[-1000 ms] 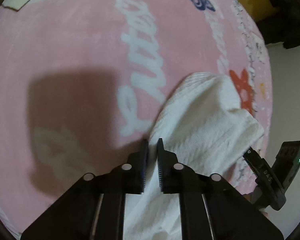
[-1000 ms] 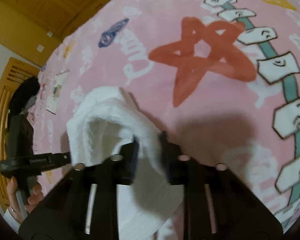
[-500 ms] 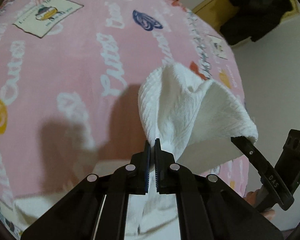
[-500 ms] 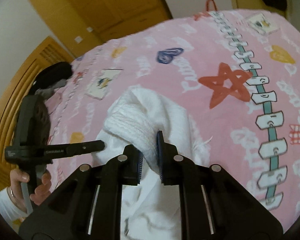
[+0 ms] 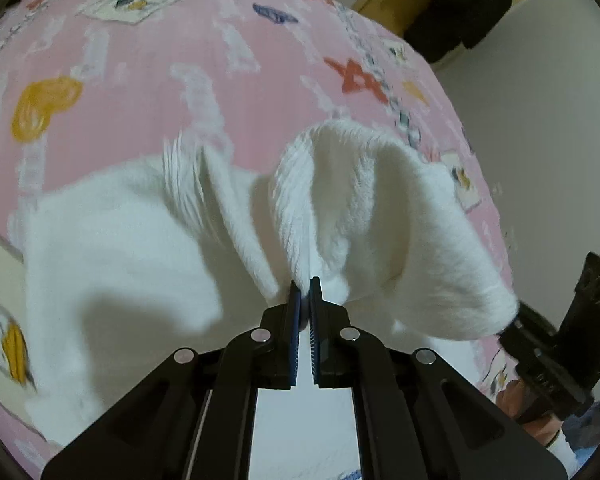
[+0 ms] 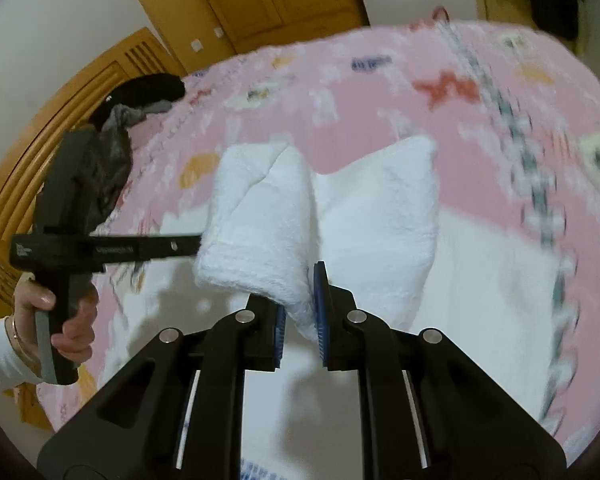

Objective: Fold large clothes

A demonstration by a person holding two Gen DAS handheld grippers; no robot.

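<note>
1. Your left gripper (image 5: 305, 286) pinched an edge of the white garment (image 5: 372, 208), jaws nearly pressed together.
2. Your right gripper (image 6: 302, 300) clamped a thicker fold of the same garment (image 6: 260, 232), jaws slightly apart around it.
3. Compared with a second earlier, both grippers had risen and drawn back over the pink bedspread (image 5: 140, 92); the garment hung lifted between them, and far more white cloth lay spread below.
</note>
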